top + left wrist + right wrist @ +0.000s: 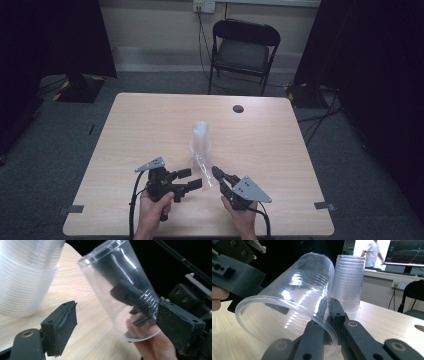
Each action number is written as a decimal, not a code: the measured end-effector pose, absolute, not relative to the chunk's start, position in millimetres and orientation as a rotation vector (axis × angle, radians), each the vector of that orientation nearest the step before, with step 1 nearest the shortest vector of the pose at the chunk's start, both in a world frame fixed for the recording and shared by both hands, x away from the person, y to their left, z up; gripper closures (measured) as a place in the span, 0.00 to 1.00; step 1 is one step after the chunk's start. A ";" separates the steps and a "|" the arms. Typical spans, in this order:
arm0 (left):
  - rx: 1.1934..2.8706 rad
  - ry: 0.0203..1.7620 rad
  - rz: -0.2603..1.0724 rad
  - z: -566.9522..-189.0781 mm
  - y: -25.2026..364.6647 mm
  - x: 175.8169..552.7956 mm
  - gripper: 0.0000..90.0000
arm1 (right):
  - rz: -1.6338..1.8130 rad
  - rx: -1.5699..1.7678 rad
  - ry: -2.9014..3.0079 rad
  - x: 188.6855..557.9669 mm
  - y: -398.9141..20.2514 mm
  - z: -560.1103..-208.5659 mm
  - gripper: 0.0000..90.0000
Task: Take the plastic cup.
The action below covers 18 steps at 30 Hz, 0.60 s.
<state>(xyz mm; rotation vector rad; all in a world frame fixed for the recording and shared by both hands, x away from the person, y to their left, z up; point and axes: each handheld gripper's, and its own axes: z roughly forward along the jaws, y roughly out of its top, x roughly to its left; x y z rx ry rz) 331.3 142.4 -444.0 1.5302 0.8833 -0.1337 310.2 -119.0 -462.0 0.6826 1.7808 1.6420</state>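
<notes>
A stack of clear plastic cups (200, 137) stands upright in the middle of the table (145, 125). A single clear cup (204, 167) is tilted just in front of it. My right gripper (216, 174) is shut on that cup's wall at the rim (287, 302), one jaw inside and one outside, meeting at the right gripper's tips (329, 307). My left gripper (187, 179) is open. Its pads (62, 322) stand on either side of the cup (107, 272), the right pad close by the rim, the left pad well apart. The stack (25, 277) rises behind it.
A black folding chair (244, 50) stands beyond the table's far edge. A dark round cable hole (238, 108) sits in the tabletop at the back right. Dark curtains hang on both sides. A monitor (405, 252) and a person (372, 252) are far behind.
</notes>
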 end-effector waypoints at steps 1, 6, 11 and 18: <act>1.530 0.883 -0.134 -444.0 142.4 331.3 0.19 | 1.642 0.683 1.781 310.2 -119.0 -462.0 0.99; 1.592 0.878 0.008 -444.9 146.8 328.1 0.18 | 1.639 0.751 1.835 310.0 -123.6 -455.8 0.99; 1.612 0.869 0.129 -446.2 147.3 326.2 0.18 | 1.627 0.791 1.886 309.7 -127.2 -451.2 0.99; 1.638 0.804 0.380 -447.3 147.4 320.1 0.24 | 1.603 0.868 1.992 311.8 -135.8 -445.3 1.00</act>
